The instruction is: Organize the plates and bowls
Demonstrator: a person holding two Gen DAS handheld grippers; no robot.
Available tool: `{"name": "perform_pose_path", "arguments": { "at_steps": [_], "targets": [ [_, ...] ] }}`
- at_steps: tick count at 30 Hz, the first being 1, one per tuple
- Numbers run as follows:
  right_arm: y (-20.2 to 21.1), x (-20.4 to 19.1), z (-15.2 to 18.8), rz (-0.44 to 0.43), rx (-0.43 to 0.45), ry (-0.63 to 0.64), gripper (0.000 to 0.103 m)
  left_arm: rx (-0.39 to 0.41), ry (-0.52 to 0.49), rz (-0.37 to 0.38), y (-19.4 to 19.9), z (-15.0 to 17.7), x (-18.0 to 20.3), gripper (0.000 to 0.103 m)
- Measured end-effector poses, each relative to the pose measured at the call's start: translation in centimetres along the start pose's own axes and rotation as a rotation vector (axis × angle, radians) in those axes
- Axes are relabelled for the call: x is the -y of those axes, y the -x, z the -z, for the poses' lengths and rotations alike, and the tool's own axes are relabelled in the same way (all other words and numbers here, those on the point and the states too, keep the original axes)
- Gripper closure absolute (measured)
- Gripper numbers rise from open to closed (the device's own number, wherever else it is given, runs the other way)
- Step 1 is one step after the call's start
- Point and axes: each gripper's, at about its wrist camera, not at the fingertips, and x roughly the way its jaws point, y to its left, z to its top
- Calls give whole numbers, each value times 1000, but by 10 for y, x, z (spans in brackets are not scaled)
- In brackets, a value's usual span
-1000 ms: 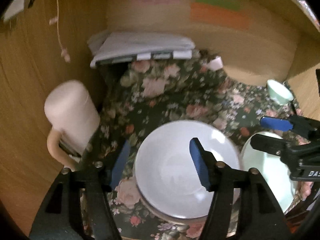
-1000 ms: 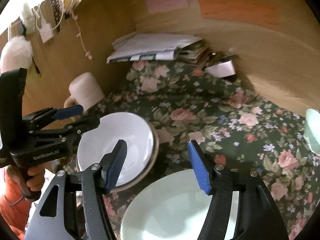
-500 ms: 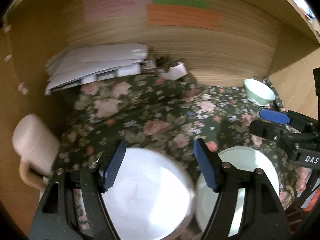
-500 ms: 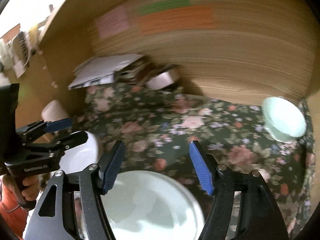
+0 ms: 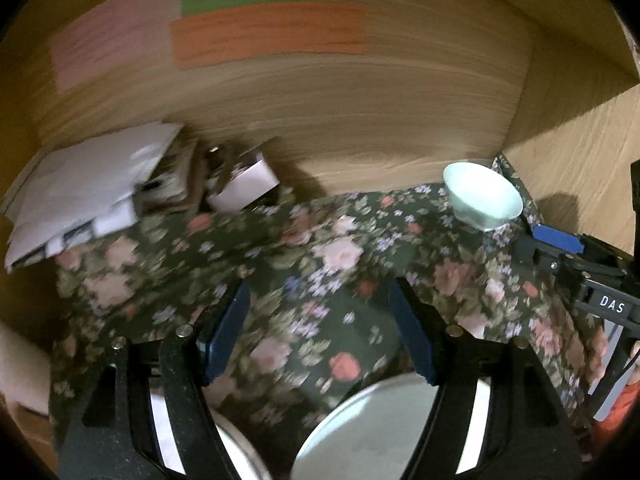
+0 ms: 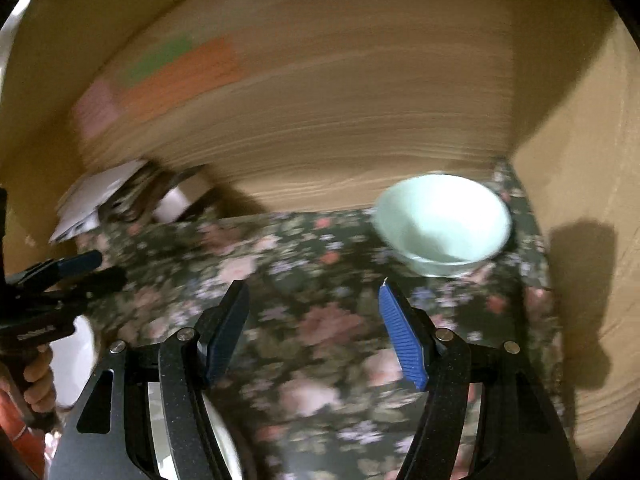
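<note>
Left wrist: angled down over floral cloth (image 5: 340, 252).
Right wrist: likewise — nearer mint bowl (image 6: 442, 222).
Shared: bowl, cloth.

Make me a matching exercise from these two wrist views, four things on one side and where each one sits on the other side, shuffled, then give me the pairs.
Things:
1. pale green bowl
2. stack of white papers
3. pale green plate
4. orange strip

Places:
A. on the wooden back wall, under a green strip
B. back left corner of the floral cloth
C. back right corner of the cloth, near the side wall
D. near edge of the cloth, just below the left gripper

Pairs: 1-C, 2-B, 3-D, 4-A
</note>
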Motion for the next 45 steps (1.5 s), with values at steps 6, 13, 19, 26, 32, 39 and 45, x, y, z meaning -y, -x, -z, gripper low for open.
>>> {"name": "perform_pose_path", "arguments": {
  "at_steps": [6,13,19,26,32,39,45],
  "targets": [
    [-8,42,-10,95,-8,-77,39,-4,-49,26,-24,-28,24,32],
    [-31,76,-22,169,-27,-145,39,-37,-87,71,-53,-48,48,32],
    [-50,101,-28,198,-63,-212,39,-88,-91,84,-81,-55,61,36],
    [-73,119,-30,196,-129,-256,51,-111,-93,82,-101,-60,64,38],
    [-85,118,-28,203,-164,-241,57,-100,-105,79,-106,-59,65,38],
    [-91,104,-28,147,-201,-173,78,-105,-115,101,-107,-57,69,38],
    [-88,69,-19,73,-237,-71,80,-126,-122,99,-108,-55,71,38]
  ]
}}
